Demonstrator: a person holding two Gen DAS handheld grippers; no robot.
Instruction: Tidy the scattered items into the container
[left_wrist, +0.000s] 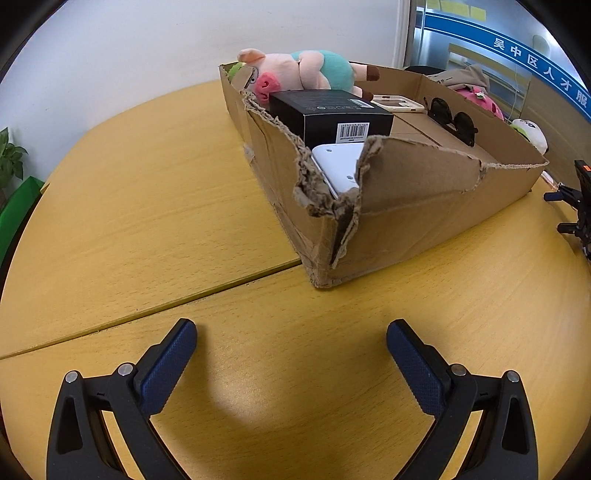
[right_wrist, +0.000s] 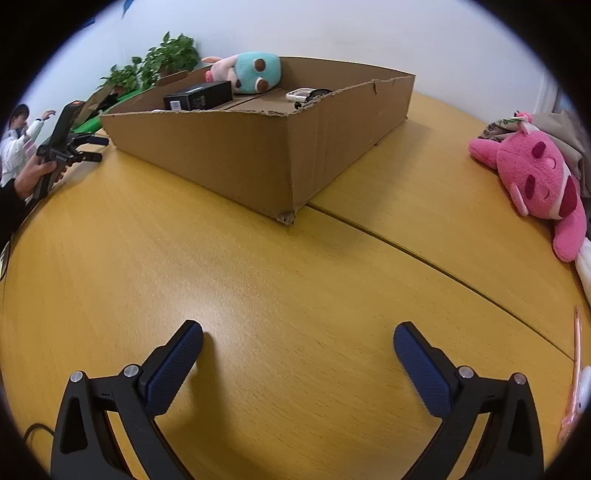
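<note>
A torn cardboard box (left_wrist: 424, 206) sits on the yellow table (left_wrist: 147, 206). Inside it lie a pig plush (left_wrist: 295, 70), a black carton (left_wrist: 328, 114), a white flat device (left_wrist: 340, 166), sunglasses (left_wrist: 452, 120) and a white phone-like item (left_wrist: 399, 103). My left gripper (left_wrist: 291, 332) is open and empty, over the table short of the box's torn corner. In the right wrist view the box (right_wrist: 258, 147) lies ahead, and a pink plush (right_wrist: 535, 181) lies on the table to the right. My right gripper (right_wrist: 297, 334) is open and empty.
A white-green plush (left_wrist: 532, 133) and folded cloth (left_wrist: 465, 75) lie beyond the box. An orange-pink thin item (right_wrist: 574, 373) lies at the table's right edge. A table seam (right_wrist: 424, 254) runs diagonally. Potted plants (right_wrist: 159, 62) stand behind. The left gripper (right_wrist: 77, 147) shows at far left.
</note>
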